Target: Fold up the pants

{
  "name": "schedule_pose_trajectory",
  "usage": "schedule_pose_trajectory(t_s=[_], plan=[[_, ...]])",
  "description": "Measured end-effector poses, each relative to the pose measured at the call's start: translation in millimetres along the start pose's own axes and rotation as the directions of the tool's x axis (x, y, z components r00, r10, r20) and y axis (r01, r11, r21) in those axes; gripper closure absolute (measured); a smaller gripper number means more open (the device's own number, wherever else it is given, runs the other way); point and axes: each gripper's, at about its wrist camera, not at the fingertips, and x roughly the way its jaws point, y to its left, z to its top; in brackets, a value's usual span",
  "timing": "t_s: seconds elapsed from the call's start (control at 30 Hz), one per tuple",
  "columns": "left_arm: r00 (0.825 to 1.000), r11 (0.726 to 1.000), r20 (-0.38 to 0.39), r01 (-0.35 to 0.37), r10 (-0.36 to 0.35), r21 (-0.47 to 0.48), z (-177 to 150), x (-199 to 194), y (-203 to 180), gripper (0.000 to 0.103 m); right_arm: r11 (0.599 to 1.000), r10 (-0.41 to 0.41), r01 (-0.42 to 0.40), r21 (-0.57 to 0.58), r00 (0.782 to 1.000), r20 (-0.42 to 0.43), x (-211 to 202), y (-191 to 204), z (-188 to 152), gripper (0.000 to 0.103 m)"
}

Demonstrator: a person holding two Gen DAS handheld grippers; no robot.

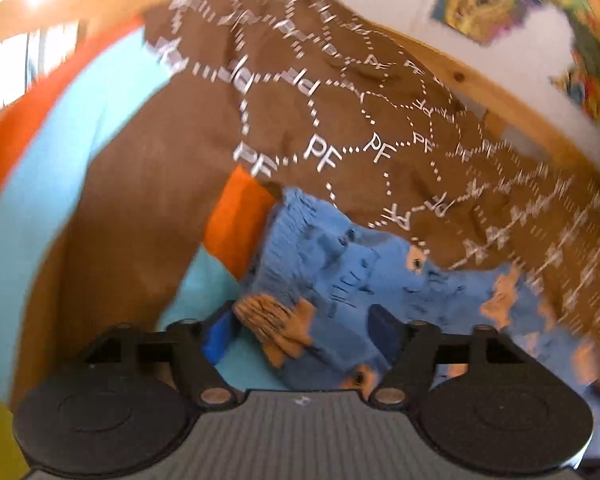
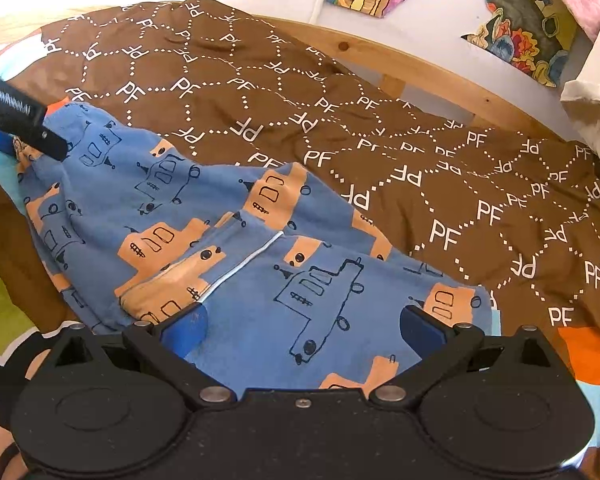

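Right wrist view: blue pants (image 2: 236, 248) lie on the bed's brown cover (image 2: 420, 152); right hand-held gripper (image 2: 300, 330) spread over them, left hand-held gripper (image 1: 300, 330) spread at the far-left end. Pinch edges squarely, fold evenly.

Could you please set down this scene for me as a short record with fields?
garment: blue pants with orange and outlined vehicle print
lying on: brown blanket with white letters
behind: wooden frame, drawings on the wall
left gripper: open, at the ribbed end of the pants
right gripper: open, pants between its fingers
fold: not finished
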Motion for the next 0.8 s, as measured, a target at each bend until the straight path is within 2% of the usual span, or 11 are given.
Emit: schedule_pose_trajectory(t_s=[0.13, 0.2, 0.27, 0.3, 0.37, 0.43, 0.47, 0.57, 0.67, 0.8], plan=[[0.999, 0.996, 0.006, 0.035, -0.035, -0.088, -1.7, 5.6, 7.8, 0.016, 1.0, -0.001, 0.001, -0.001, 1.0, 0.0, 0.5, 0.1, -0.4, 0.001], [0.999, 0.988, 0.011, 0.047, -0.046, -0.148, 0.0, 9.6, 11.5, 0.016, 1.0, -0.001, 0.001, -0.001, 1.0, 0.0, 0.9, -0.1, -0.6, 0.001], [0.998, 0.972, 0.024, 0.058, -0.054, -0.226, 1.9, 11.0, 15.9, 0.022, 1.0, -0.001, 0.001, 0.001, 1.0, -0.001, 1.5, -0.1, -0.6, 0.001], [0.998, 0.961, 0.031, 0.052, -0.045, -0.271, 1.7, 11.1, 19.9, 0.035, 1.0, -0.001, 0.001, 0.002, 1.0, -0.002, 1.7, 0.0, -0.4, 0.001], [0.999, 0.933, 0.035, 0.028, -0.017, -0.358, -0.8, 11.0, 31.5, 0.07, 1.0, -0.002, 0.002, 0.001, 1.0, -0.002, 1.8, 0.2, -0.2, 0.001], [0.999, 0.912, 0.03, 0.024, -0.013, -0.408, -2.5, 12.1, 41.1, 0.077, 1.0, -0.003, 0.003, -0.004, 1.0, 0.0, 1.4, 0.2, -0.5, 0.001], [0.999, 0.91, 0.032, 0.031, -0.019, -0.413, -2.5, 11.9, 42.3, 0.079, 1.0, -0.003, 0.003, -0.006, 1.0, 0.0, 1.5, 0.6, -0.8, 0.001], [0.999, 0.941, 0.04, -0.001, 0.015, -0.338, -2.3, 8.2, 31.1, 0.082, 1.0, 0.0, 0.0, 0.0, 1.0, -0.001, 2.5, -0.2, -1.4, 0.001], [0.995, 0.976, 0.074, -0.049, 0.066, -0.214, -4.1, 3.1, 13.8, 0.085, 1.0, -0.002, 0.002, 0.001, 1.0, -0.002, 3.1, 0.1, -1.7, 0.001], [0.986, 0.991, 0.122, -0.1, 0.11, -0.089, -6.2, -5.1, -6.1, 0.086, 1.0, 0.0, 0.0, 0.006, 1.0, -0.004, 3.5, -0.4, -1.7, 0.001]])
